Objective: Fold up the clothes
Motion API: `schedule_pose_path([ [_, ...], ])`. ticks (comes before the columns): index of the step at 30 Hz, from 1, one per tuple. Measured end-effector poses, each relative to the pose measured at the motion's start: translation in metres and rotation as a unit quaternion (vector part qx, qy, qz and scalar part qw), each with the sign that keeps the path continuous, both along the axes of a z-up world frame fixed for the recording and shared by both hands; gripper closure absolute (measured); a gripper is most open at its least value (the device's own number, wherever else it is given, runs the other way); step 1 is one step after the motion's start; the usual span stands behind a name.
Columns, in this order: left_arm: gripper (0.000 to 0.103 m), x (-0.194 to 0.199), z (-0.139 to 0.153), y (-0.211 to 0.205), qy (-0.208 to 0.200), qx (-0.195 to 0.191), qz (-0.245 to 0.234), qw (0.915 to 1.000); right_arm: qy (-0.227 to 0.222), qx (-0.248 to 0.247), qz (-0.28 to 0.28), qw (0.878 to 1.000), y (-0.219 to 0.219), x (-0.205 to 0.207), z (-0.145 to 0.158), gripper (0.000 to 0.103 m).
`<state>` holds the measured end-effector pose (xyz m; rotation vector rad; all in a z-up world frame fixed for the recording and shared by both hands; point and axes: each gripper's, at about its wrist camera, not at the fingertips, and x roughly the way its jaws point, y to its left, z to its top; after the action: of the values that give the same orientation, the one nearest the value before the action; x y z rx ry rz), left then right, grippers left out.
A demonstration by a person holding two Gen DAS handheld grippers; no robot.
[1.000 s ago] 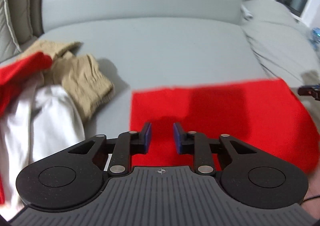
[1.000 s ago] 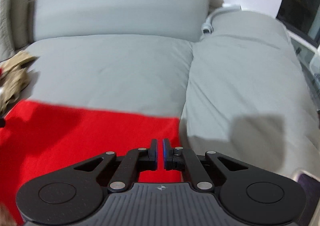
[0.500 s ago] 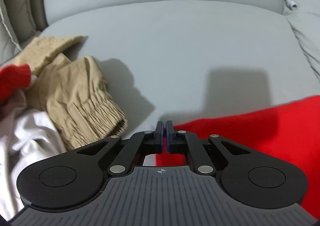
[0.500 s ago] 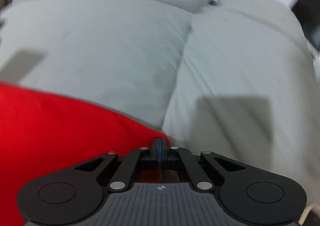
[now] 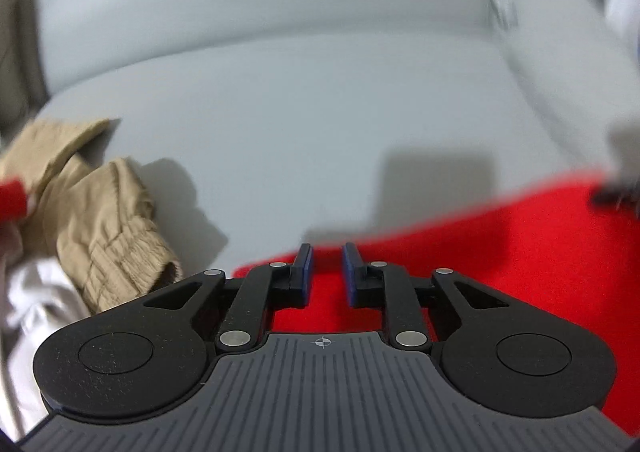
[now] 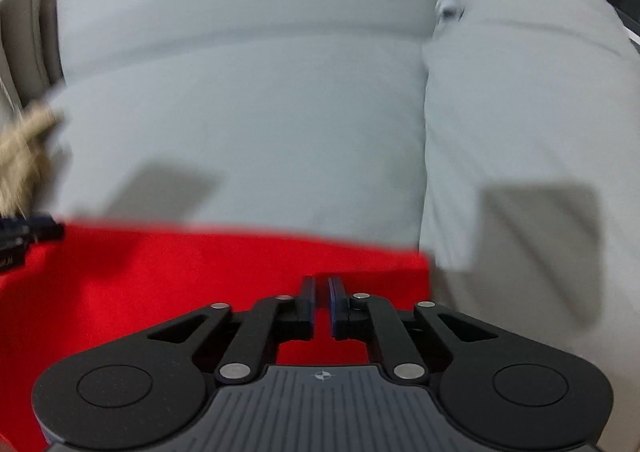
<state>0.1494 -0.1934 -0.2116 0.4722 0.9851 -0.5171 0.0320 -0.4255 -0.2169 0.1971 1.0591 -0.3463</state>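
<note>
The left gripper (image 5: 327,270) stands with its jaws apart, having just been opening, and nothing is pinched between them; red cloth (image 5: 500,252) lies under and beyond the tips, whose far-left corner sits just by the left finger; whether the pads brush the fabric I cannot tell. The right gripper (image 6: 322,306) shows a narrow slit between its pads, nearly together, with no fold visibly caught in it; it hangs over the cloth's far-right corner (image 6: 416,260), beside the seam between the two sofa cushions (image 6: 260,124).

The cloth lies spread flat across the near part of the seat, its far edge running fairly straight from one gripper to the other; off to the left a heap of tan trousers (image 5: 108,220) and a white garment (image 5: 36,300) waits, apart from the red.

The red piece looks light, limp and a little fuzzy; it should drape and sag when lifted, and grip well on rubber pads; best taken at the two corners, pinching through every layer, so the edge stays taut; a shallow bite risks dropping a layer.
</note>
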Motion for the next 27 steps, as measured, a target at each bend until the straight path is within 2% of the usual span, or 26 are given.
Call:
schedule_pose_path([
  [1, 0.072, 0.004, 0.003, 0.003, 0.006, -0.008, 0.022, 0.9997, 0.006, -0.002, -0.009, 1.000, -0.001, -0.001, 0.003, 0.097],
  [3, 0.079, 0.012, 0.020, 0.017, 0.028, -0.046, 0.099, 0.9936, 0.004, -0.005, -0.015, 1.000, 0.000, -0.008, 0.014, 0.096],
  [5, 0.079, -0.003, 0.037, 0.022, 0.018, -0.081, 0.080, 0.9934, -0.009, -0.001, -0.019, 1.000, 0.004, -0.021, 0.029, 0.094],
  [7, 0.078, -0.032, 0.049, 0.020, 0.036, -0.118, 0.024, 0.9920, -0.031, 0.038, -0.028, 0.998, 0.016, -0.041, 0.042, 0.090],
  [8, 0.078, -0.047, 0.052, 0.020, 0.048, -0.125, 0.001, 0.9910, -0.038, 0.058, -0.025, 0.997, 0.027, -0.052, 0.046, 0.090],
  [12, 0.077, -0.108, 0.061, 0.024, 0.054, -0.108, -0.055, 0.9911, -0.043, 0.086, 0.005, 0.995, 0.070, -0.091, 0.058, 0.090],
  [14, 0.077, -0.132, 0.058, 0.030, 0.054, -0.094, -0.064, 0.9920, -0.041, 0.094, 0.006, 0.995, 0.080, -0.104, 0.057, 0.090],
  [16, 0.077, -0.143, 0.052, 0.030, 0.063, -0.075, -0.059, 0.9934, -0.025, 0.095, 0.000, 0.995, 0.086, -0.115, 0.043, 0.090],
  [17, 0.076, -0.146, 0.043, 0.029, 0.078, -0.054, -0.049, 0.9943, -0.016, 0.096, -0.006, 0.995, 0.087, -0.119, 0.033, 0.091],
  [20, 0.075, -0.140, 0.040, 0.031, 0.079, -0.046, -0.037, 0.9951, -0.024, 0.103, -0.026, 0.994, 0.083, -0.125, 0.034, 0.095],
  [22, 0.074, -0.142, 0.056, 0.031, 0.070, -0.039, -0.024, 0.9965, -0.033, 0.108, -0.039, 0.993, 0.082, -0.129, 0.049, 0.083],
  [23, 0.071, -0.145, 0.063, 0.032, 0.059, -0.039, -0.026, 0.9972, -0.047, 0.110, -0.036, 0.992, 0.084, -0.135, 0.057, 0.081],
  [24, 0.064, -0.148, 0.069, 0.035, 0.050, -0.040, -0.032, 0.9975, -0.059, 0.112, -0.035, 0.991, 0.084, -0.140, 0.063, 0.075],
  [25, 0.063, -0.151, 0.075, 0.037, 0.040, -0.040, -0.037, 0.9977, -0.066, 0.117, -0.040, 0.990, 0.083, -0.143, 0.064, 0.065],
  [27, 0.062, -0.162, 0.082, 0.050, 0.034, -0.041, -0.032, 0.9980, -0.088, 0.149, -0.075, 0.982, 0.078, -0.164, 0.064, 0.060],
])
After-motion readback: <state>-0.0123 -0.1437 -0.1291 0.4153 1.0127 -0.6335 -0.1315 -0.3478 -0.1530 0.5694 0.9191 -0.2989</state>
